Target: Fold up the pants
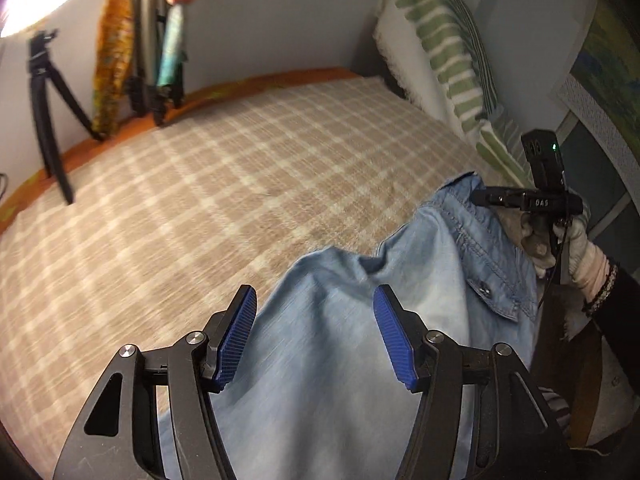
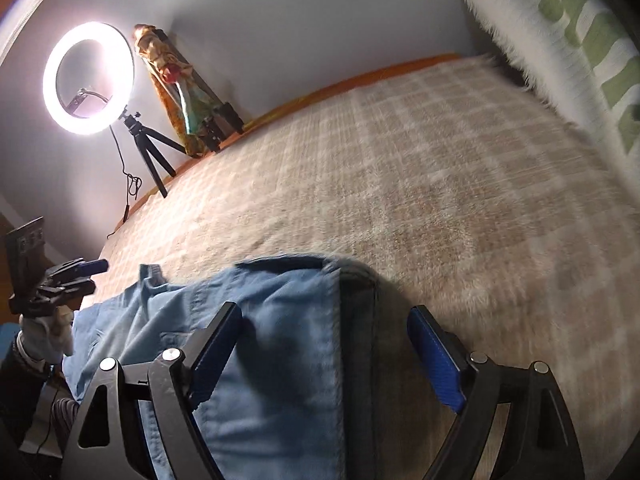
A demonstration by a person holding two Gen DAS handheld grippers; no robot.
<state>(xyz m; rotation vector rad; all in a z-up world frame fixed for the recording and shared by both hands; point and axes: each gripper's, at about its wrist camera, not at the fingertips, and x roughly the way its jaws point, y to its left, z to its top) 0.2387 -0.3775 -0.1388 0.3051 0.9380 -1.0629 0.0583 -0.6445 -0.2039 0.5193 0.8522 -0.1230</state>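
Light blue denim pants (image 1: 432, 240) lie on the checked beige blanket (image 1: 200, 200) at the near side of the bed. My left gripper (image 1: 316, 320) hovers over the pants, its blue pads (image 1: 240, 336) apart and pressing on nothing. The right gripper (image 1: 486, 199), held in a gloved hand, hangs over the waistband at the right. In the right wrist view the pants (image 2: 280, 320) show a straight folded edge running between the fingers. My right gripper (image 2: 324, 344) stands wide open above that edge. The left gripper (image 2: 90, 270) is at the far left.
Green-striped white pillows (image 1: 448, 52) lean at the bed's right end. A lit ring light (image 2: 88, 76) on a small tripod (image 2: 154, 156) and colourful cloths (image 2: 176, 88) stand along the far wall. The blanket (image 2: 440, 200) stretches bare beyond the pants.
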